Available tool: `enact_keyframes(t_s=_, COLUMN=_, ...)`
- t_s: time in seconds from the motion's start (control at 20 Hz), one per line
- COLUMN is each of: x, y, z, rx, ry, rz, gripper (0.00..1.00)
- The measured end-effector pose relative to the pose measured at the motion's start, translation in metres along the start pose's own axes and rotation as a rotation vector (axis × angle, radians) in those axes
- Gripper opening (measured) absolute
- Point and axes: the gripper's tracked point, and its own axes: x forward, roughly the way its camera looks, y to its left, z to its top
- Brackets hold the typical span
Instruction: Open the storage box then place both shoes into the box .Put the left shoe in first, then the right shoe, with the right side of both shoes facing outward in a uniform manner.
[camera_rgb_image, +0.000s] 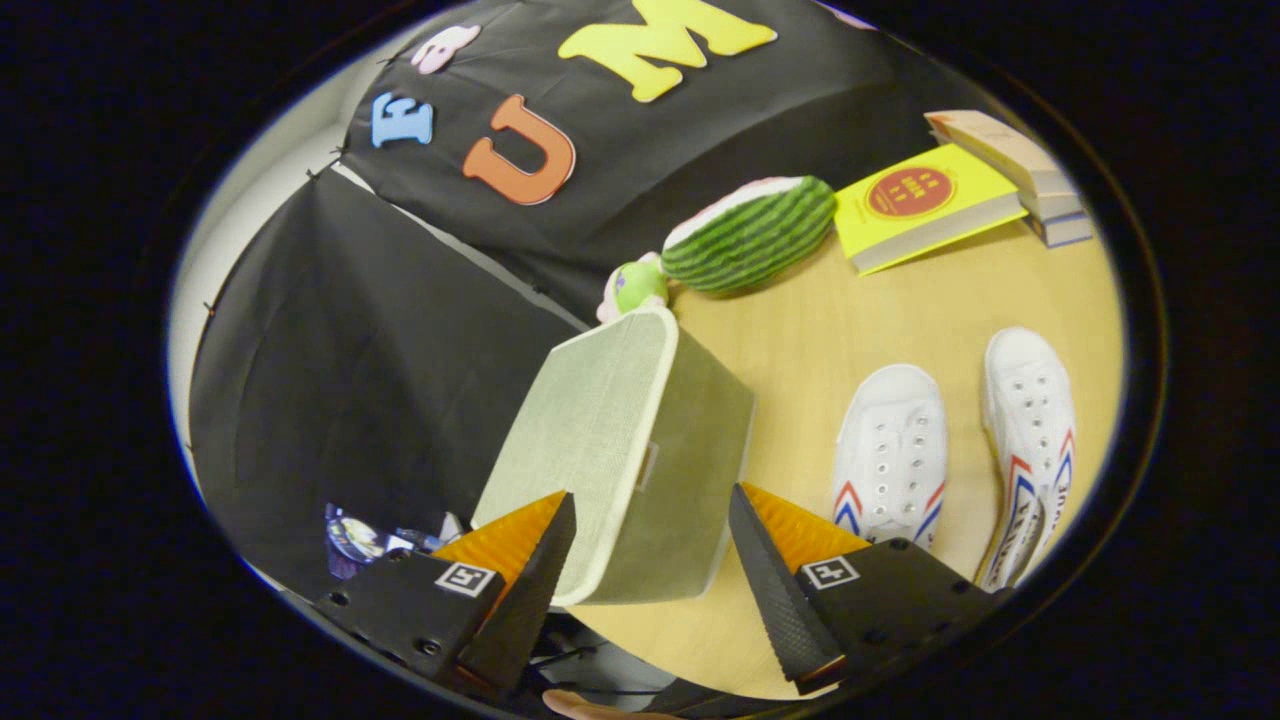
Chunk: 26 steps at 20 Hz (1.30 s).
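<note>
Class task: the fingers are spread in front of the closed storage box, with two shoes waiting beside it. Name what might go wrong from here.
1. The gripper is open, its fingers straddling the closed storage box; a push might slide the box instead of opening it.
2. It stands near the table edge and could tip off.
3. The two white shoes look alike; the wrong one may go first.

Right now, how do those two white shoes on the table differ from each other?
The shoe nearer the box shows its laced top and whole toe, while the farther shoe is turned more onto its side, its heel end cut off behind the tool, whose fingers stand open before the closed storage box. Both are white with red and blue stripes.
</note>
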Motion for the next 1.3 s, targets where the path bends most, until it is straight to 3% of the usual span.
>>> enact_keyframes(t_s=0.2, x=0.026, y=0.011, z=0.016, rx=0.172, ry=0.076, rz=0.202, gripper=0.90)
enact_keyframes(t_s=0.35, x=0.041, y=0.013, z=0.008, rx=0.226, ry=0.139, rz=0.295, gripper=0.85)
enact_keyframes(t_s=0.45, x=0.049, y=0.015, z=0.005, rx=0.270, ry=0.172, rz=0.328, gripper=0.76)
enact_keyframes(t_s=0.5, x=0.053, y=0.012, z=0.004, rx=0.289, ry=0.191, rz=0.319, gripper=0.61)
enact_keyframes(t_s=0.7, x=0.050, y=0.021, z=0.006, rx=0.249, ry=0.165, rz=0.362, gripper=0.19)
enact_keyframes(t_s=0.8, x=0.045, y=0.021, z=0.006, rx=0.222, ry=0.151, rz=0.347, gripper=0.11)
enact_keyframes(t_s=0.95, x=0.039, y=0.029, z=0.011, rx=0.205, ry=0.123, rz=0.330, gripper=0.06)
enact_keyframes(t_s=1.3, x=0.018, y=0.078, z=0.027, rx=0.190, ry=0.060, rz=0.365, gripper=0.05)
